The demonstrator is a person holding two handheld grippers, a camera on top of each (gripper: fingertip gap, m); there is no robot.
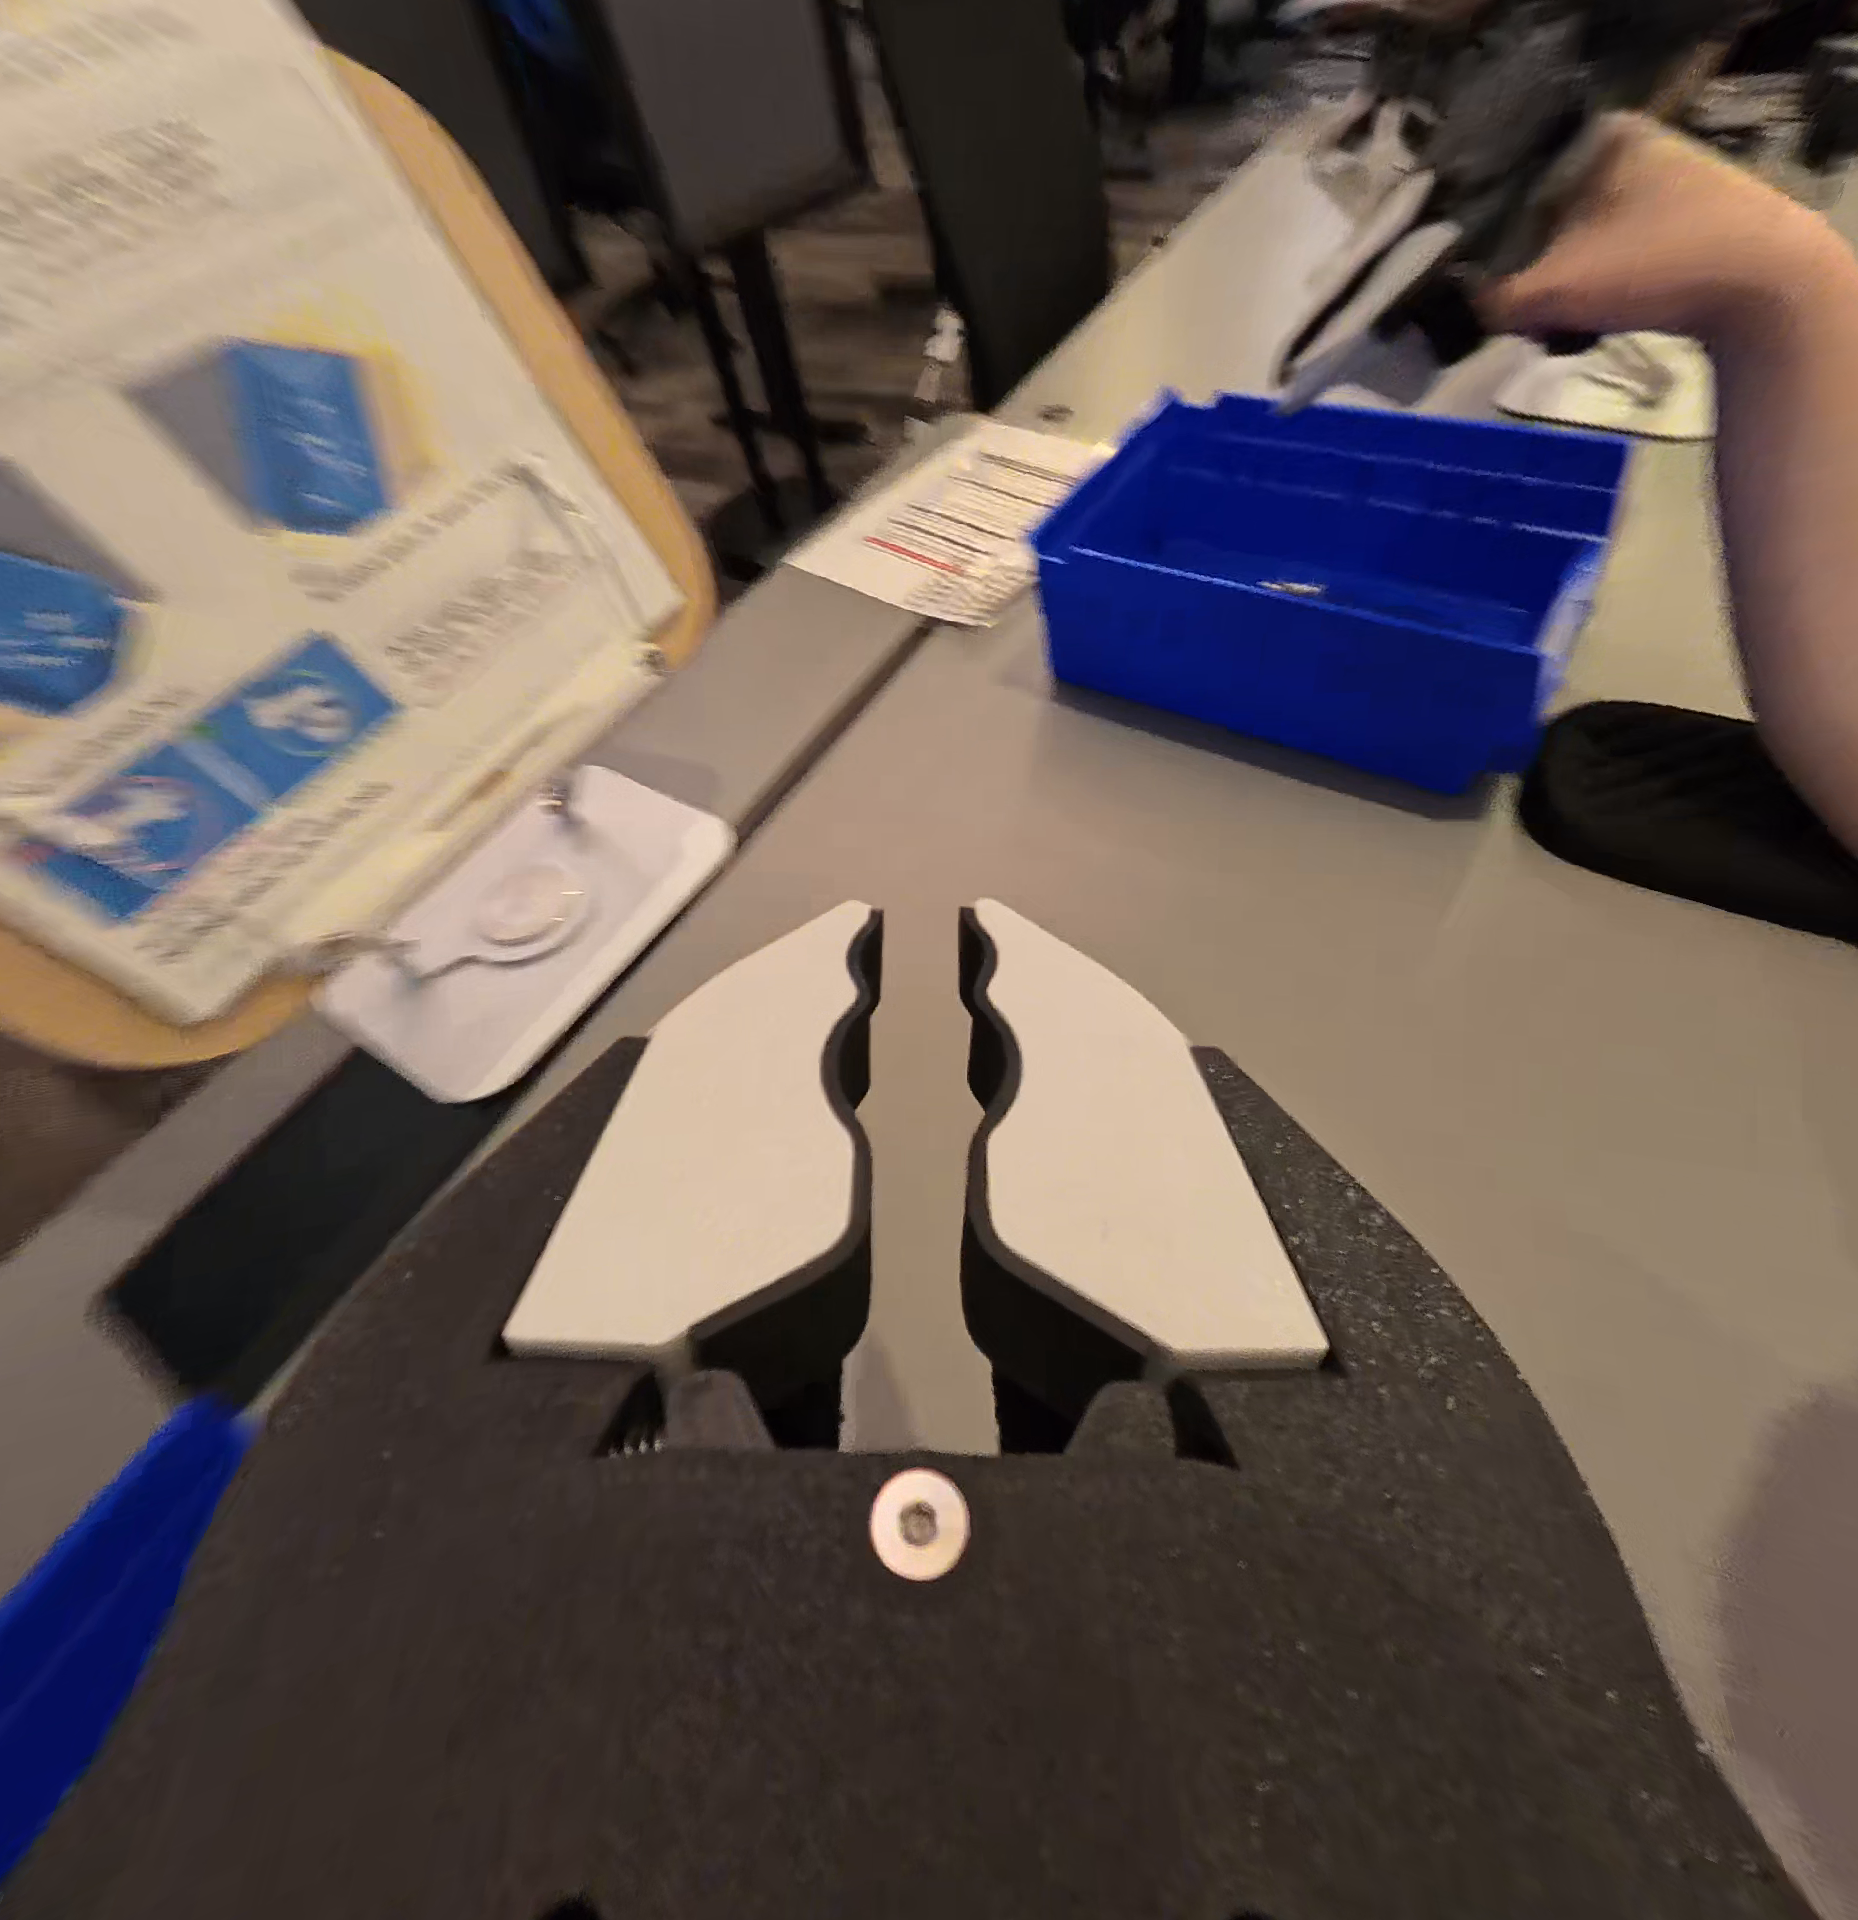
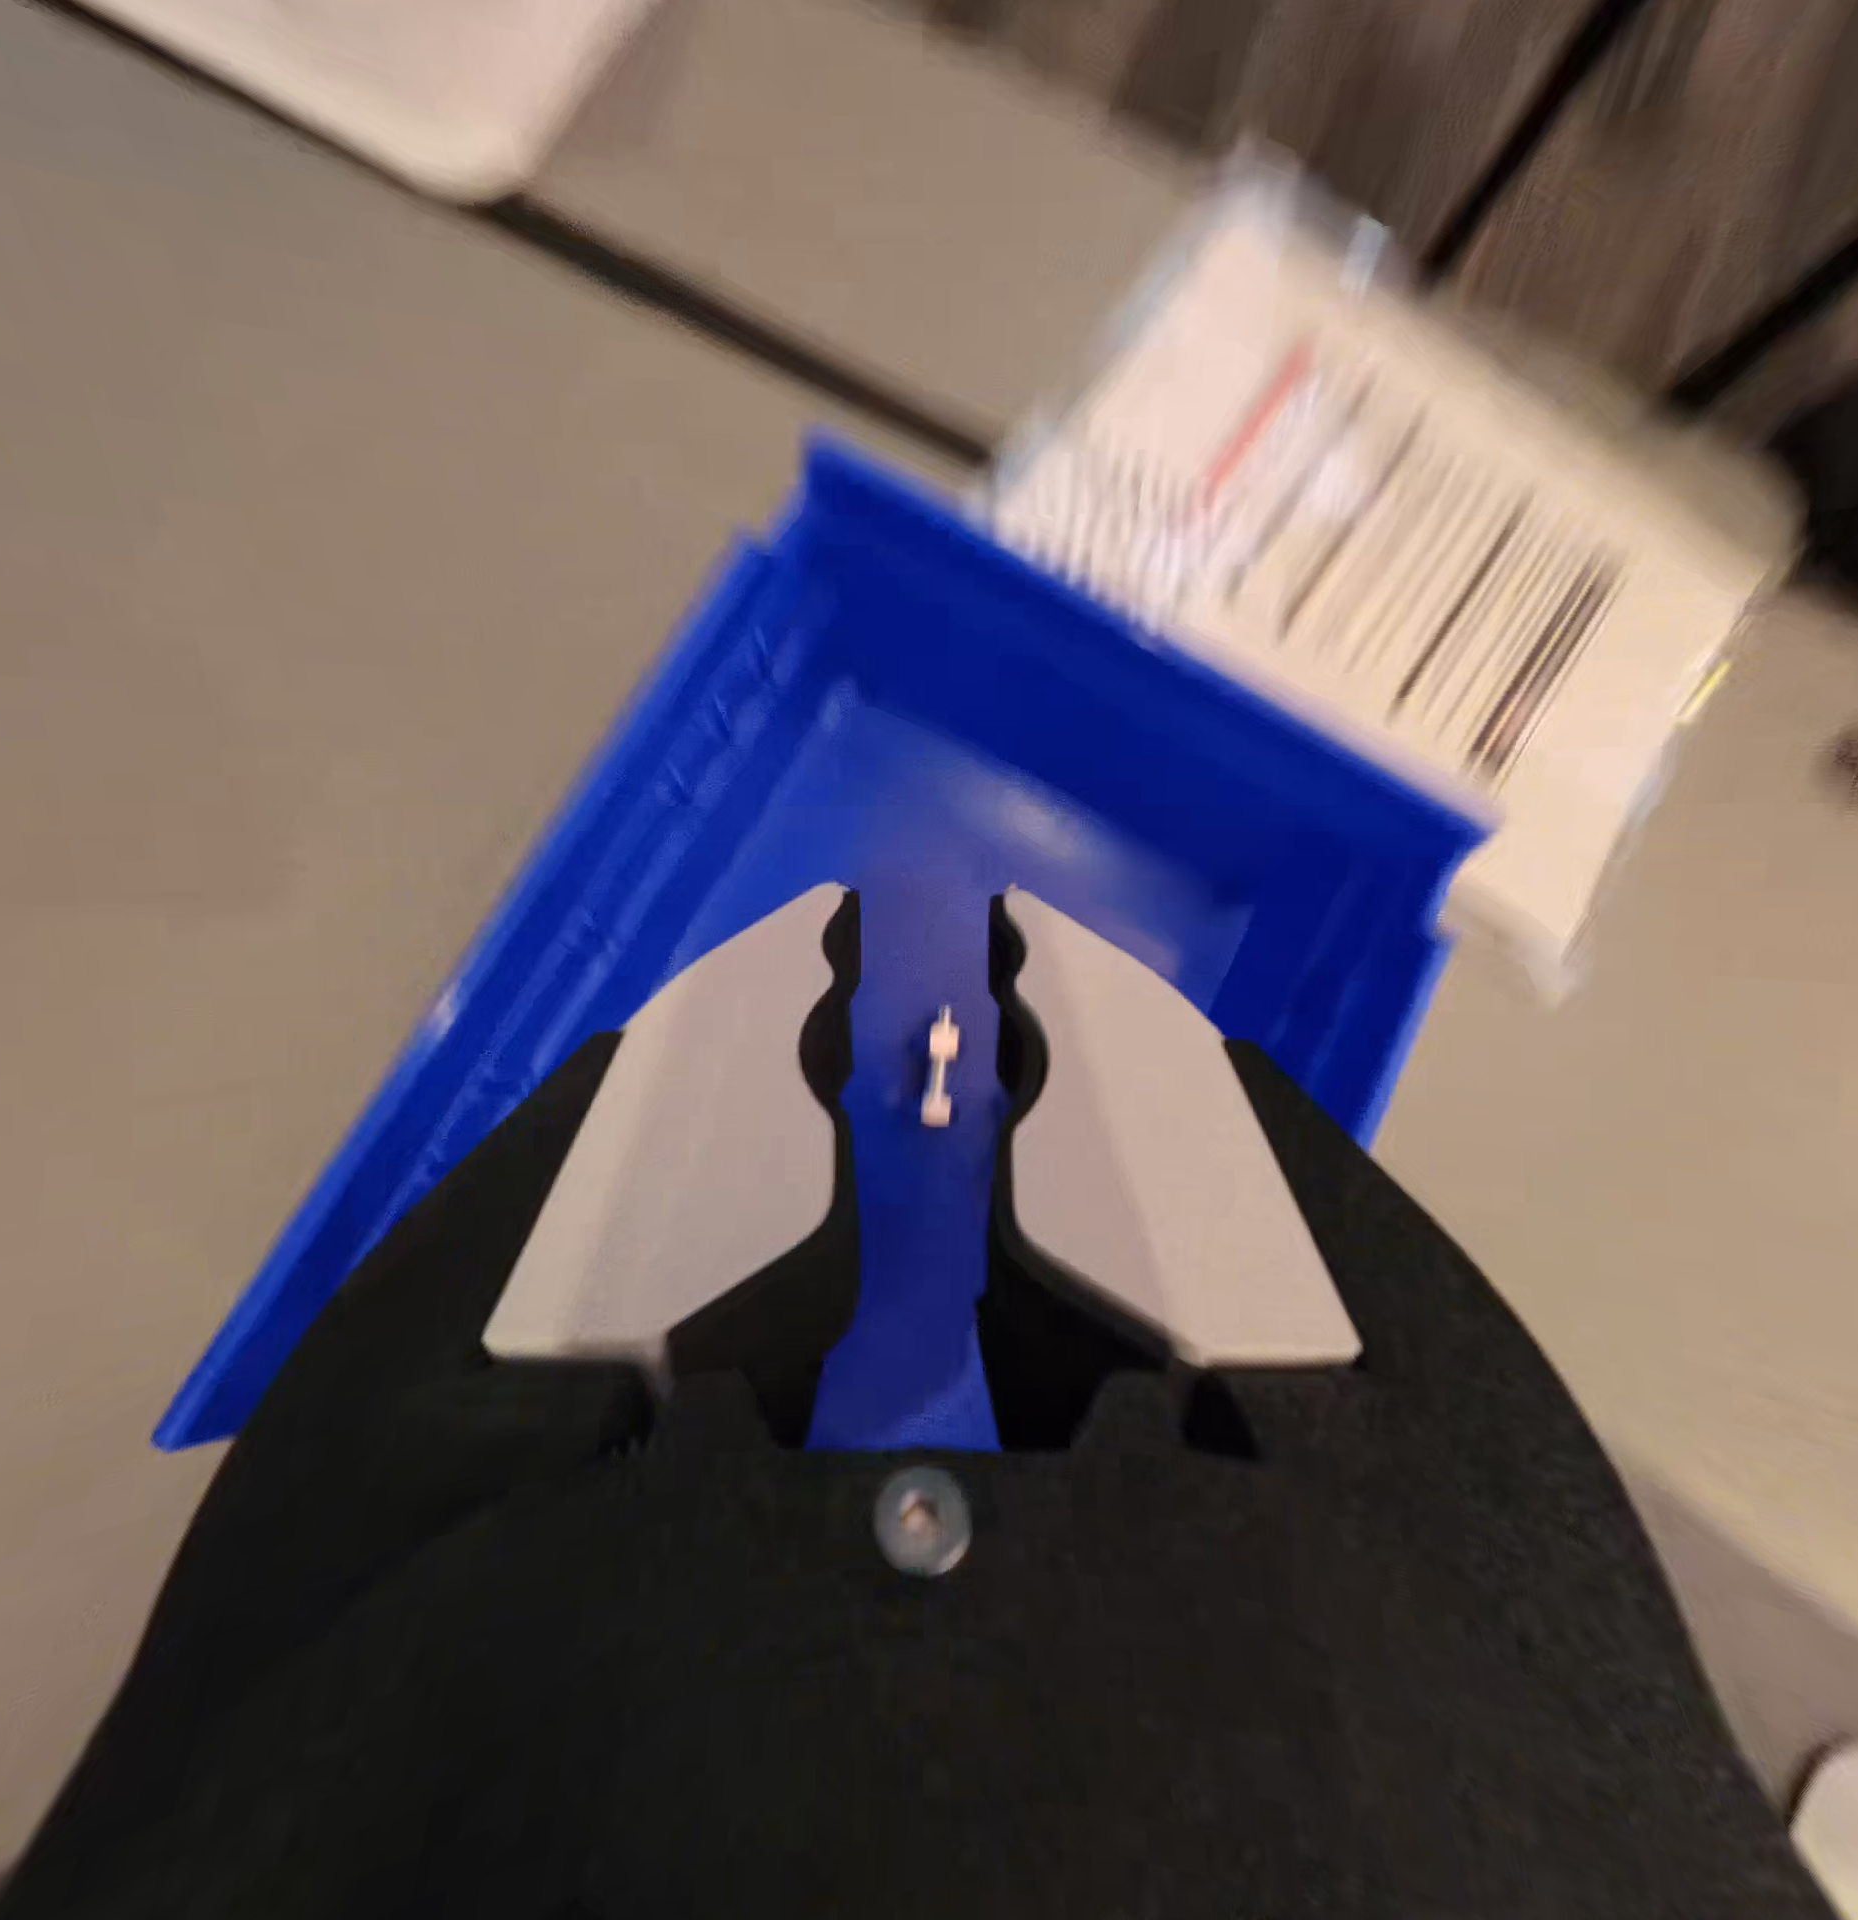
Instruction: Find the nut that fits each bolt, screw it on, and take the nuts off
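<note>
Left wrist view: the left tool (image 1: 920, 925), jaws slightly apart and empty, hovers over a grey bench (image 1: 1164, 935) in a room of dark chairs; a blue bin (image 1: 1309, 644) sits ahead near the far edge, beside a printed sheet (image 1: 966, 520).

Right wrist view: the right tool (image 2: 925, 899), parted and empty, points into the bin (image 2: 613, 935), a small bolt (image 2: 938, 1065) on its floor between the jaws.

blue bin (image 2: 634, 831): glossy plastic | table (image 1: 1164, 935): smooth matt grey
</note>
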